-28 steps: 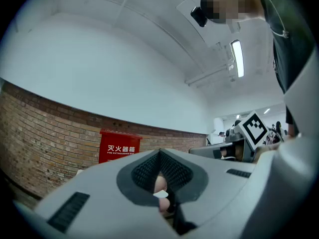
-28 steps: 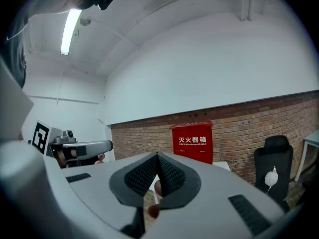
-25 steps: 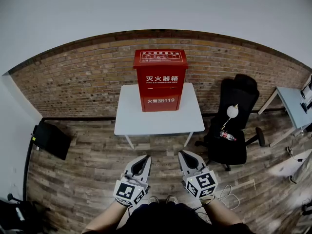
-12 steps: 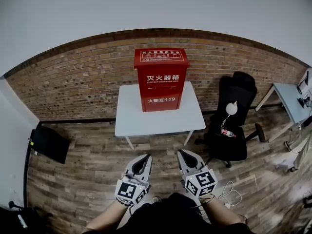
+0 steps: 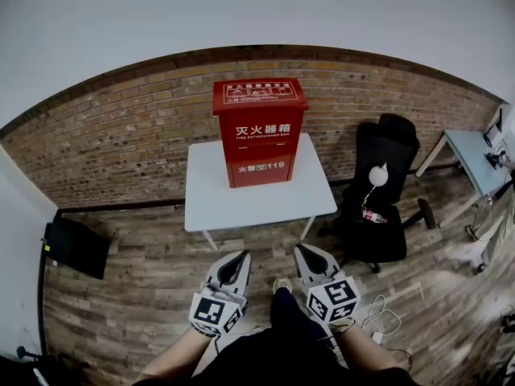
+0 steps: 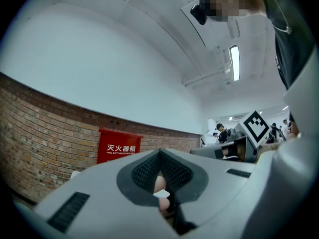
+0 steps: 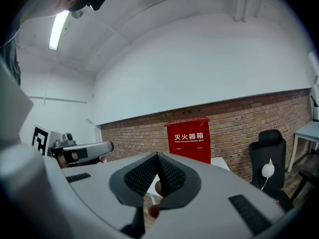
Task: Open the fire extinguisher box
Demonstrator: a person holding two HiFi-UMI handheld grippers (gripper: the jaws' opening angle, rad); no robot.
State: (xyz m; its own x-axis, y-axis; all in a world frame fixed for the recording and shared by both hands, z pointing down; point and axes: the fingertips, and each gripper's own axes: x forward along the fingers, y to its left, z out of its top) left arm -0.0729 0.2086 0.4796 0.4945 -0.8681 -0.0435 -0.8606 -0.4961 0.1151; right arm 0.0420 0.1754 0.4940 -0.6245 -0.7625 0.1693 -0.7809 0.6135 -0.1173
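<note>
Although the head view gives only their tops, each tool's own view shows the left tool [image 5: 241, 257] and right tool [image 5: 299, 252] closed tight, holding nothing. A foot [image 5: 281, 285] now stands forward between them, unlike a second ago. Beyond wooden floor [image 5: 145, 288], the closed fire extinguisher box [image 5: 257, 135] sits at the rear edge of the table [image 5: 211, 203]. A black chair [image 5: 385, 215] stands off its right edge.
</note>
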